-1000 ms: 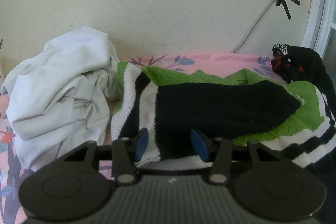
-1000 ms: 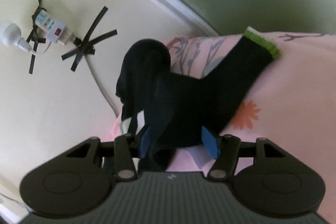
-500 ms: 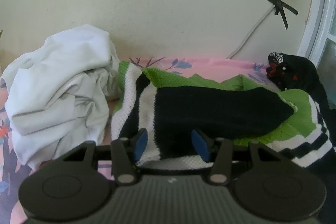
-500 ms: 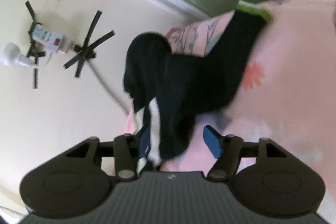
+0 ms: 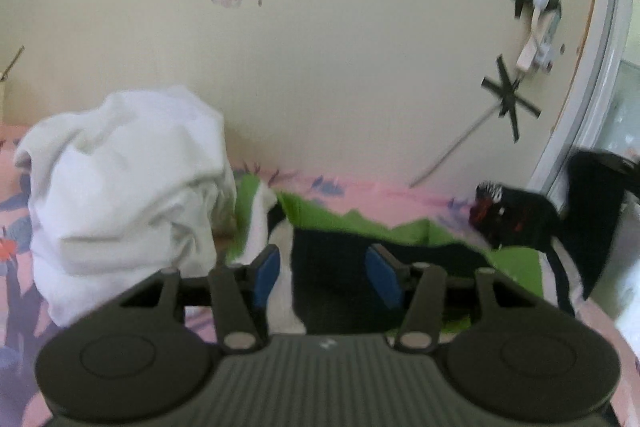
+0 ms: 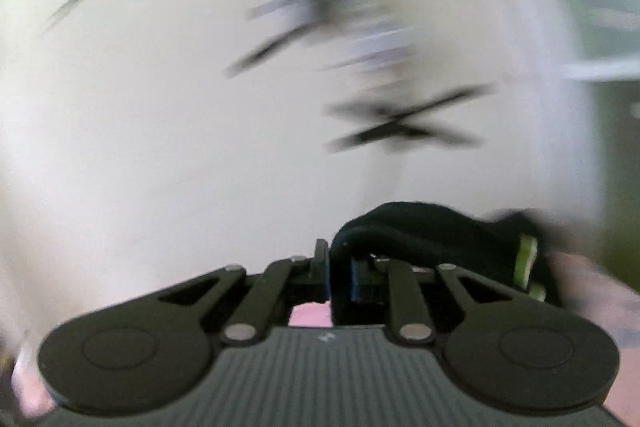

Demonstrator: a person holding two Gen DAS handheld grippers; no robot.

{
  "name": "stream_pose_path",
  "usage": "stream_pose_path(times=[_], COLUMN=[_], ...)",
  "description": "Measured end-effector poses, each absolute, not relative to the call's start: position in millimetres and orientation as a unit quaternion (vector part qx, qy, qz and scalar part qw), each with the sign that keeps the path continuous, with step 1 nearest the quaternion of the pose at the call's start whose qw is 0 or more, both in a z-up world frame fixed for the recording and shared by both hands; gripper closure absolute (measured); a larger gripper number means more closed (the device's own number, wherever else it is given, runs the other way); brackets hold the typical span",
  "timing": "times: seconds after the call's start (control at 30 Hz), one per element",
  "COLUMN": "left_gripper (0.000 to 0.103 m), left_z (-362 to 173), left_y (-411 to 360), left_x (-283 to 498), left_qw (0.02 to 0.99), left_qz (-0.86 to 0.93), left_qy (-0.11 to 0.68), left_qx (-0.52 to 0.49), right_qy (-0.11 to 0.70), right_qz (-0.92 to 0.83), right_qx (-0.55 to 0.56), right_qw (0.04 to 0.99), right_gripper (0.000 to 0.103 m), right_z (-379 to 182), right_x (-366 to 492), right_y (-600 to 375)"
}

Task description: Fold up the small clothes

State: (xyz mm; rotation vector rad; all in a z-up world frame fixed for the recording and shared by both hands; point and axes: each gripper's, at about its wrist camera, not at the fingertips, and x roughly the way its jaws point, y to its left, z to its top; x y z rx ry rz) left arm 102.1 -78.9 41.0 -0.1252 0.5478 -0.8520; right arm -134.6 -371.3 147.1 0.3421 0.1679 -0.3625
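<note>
A knitted sweater [image 5: 332,291] in black, green and white lies on the pink floral sheet [image 5: 352,189]. My left gripper [image 5: 328,275] is open, its blue pads on either side of the sweater's black part. My right gripper [image 6: 340,275] is shut on a black sleeve with a green cuff [image 6: 436,239] and holds it up before the wall; that view is badly blurred. The lifted black cloth [image 5: 588,215] also shows at the right of the left wrist view.
A crumpled white garment [image 5: 120,187] lies heaped at the left against the cream wall. A power strip and plug [image 5: 540,27] are taped to the wall with black tape, a cable running down. A white door frame [image 5: 580,99] stands at the right.
My right gripper has closed on the black sleeve and swung it upward fast. My left gripper has tilted up and stays open over the sweater.
</note>
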Motion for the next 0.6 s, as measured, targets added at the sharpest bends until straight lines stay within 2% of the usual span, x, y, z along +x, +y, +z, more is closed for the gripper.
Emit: stream_pose_path(times=[0.13,0.2,0.23,0.27,0.33,0.4,0.47,0.6], left_gripper=[0.049,0.049,0.049,0.049,0.049,0.049,0.049,0.049], left_z=[41.5,38.1,36.5,35.3,33.6,31.2,28.4,24.9], left_y=[-73.7,-75.6,-76.1,-77.1,-81.3,-86.0,-91.7,-96.6], left_x=[108.1,112.8,114.7,115.4,115.5,113.7,111.0,108.4], left_qw=[0.876,0.875,0.873,0.871,0.868,0.866,0.866,0.869], left_qz=[-0.4,-0.394,-0.394,-0.395,-0.399,-0.403,-0.404,-0.399], left_qy=[0.262,0.275,0.281,0.284,0.288,0.291,0.292,0.293], left_qx=[-0.065,-0.065,-0.066,-0.066,-0.061,-0.05,-0.034,-0.016], right_qy=[0.224,0.287,0.299,0.295,0.27,0.243,0.223,0.256], right_qz=[-0.004,0.051,0.068,0.065,0.02,-0.025,-0.101,-0.161], right_qx=[0.108,0.092,0.08,0.067,0.072,0.123,0.165,0.194], right_qw=[0.969,0.952,0.949,0.951,0.96,0.962,0.955,0.933], right_gripper=[0.086,0.079,0.069,0.064,0.062,0.059,0.049,0.045], right_z=[98.6,68.0,57.8,53.3,58.1,65.5,70.7,55.6], right_x=[-58.5,-50.8,-55.5,-65.5,-88.0,-111.0,-123.4,-116.0], right_y=[-298.0,-279.7,-275.8,-276.4,-299.2,-335.8,-376.3,-419.9])
